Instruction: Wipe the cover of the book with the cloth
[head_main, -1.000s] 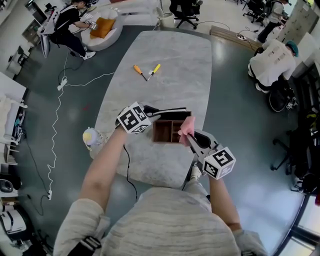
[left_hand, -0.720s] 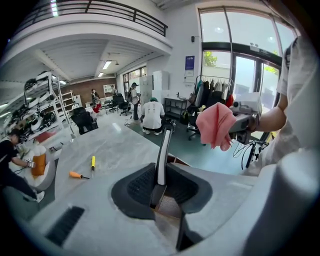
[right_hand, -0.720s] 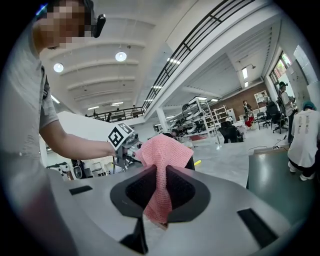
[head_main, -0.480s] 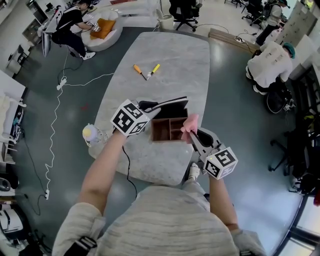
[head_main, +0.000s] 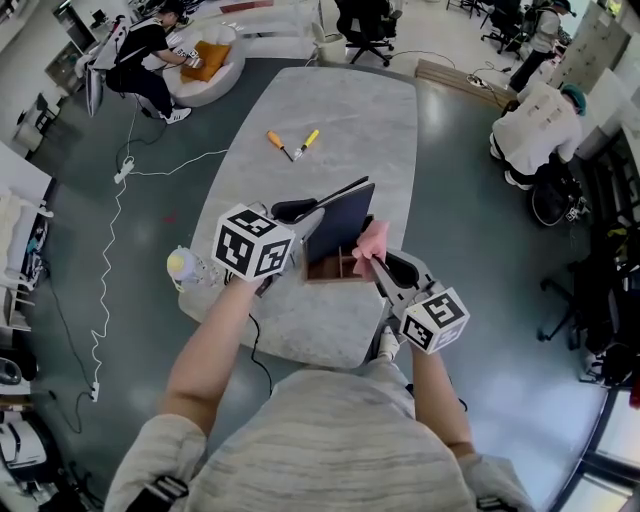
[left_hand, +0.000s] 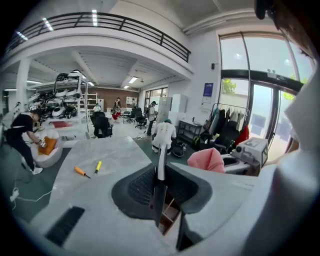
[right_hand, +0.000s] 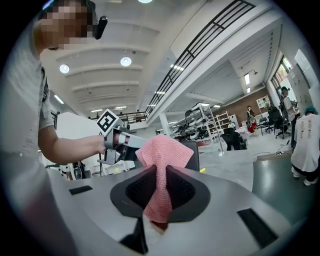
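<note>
1. Pink cloth (right_hand: 161, 160) is pinched in the right tool (right_hand: 159, 197). The jaws are clamped on its lower folds and the top bunch flops free above them.
2. The cloth hangs in the air just beside the book's lower right corner. I can't tell from the head view whether they touch.
3. The left tool (left_hand: 159, 186) is clenched on the book (head_main: 342, 222). In the left gripper view the thin dark cover shows edge-on between the jaws.
4. What changed: a second ago the book lay low and near flat over the wooden box (head_main: 333, 268). Now it is lifted above the box and tipped up, broad dark face showing to the head view (the left hand has risen and rolled). The right tool has hardly shifted.
5. Meaning: the pickup looks done and the cover is presented to the cloth. Wiping itself hasn't started, so the task is still early.
6. Next, by my reading: bring the cloth flat onto the cover and stroke across it while the left grip stays firm.
7. Risk: the book is held by one edge only, so it could pivot or slip under wiping pressure.
8. Two screwdrivers, orange (head_main: 277, 140) and yellow (head_main: 310, 138), lie far up the marble table (head_main: 350, 100), well apart from the work.
</note>
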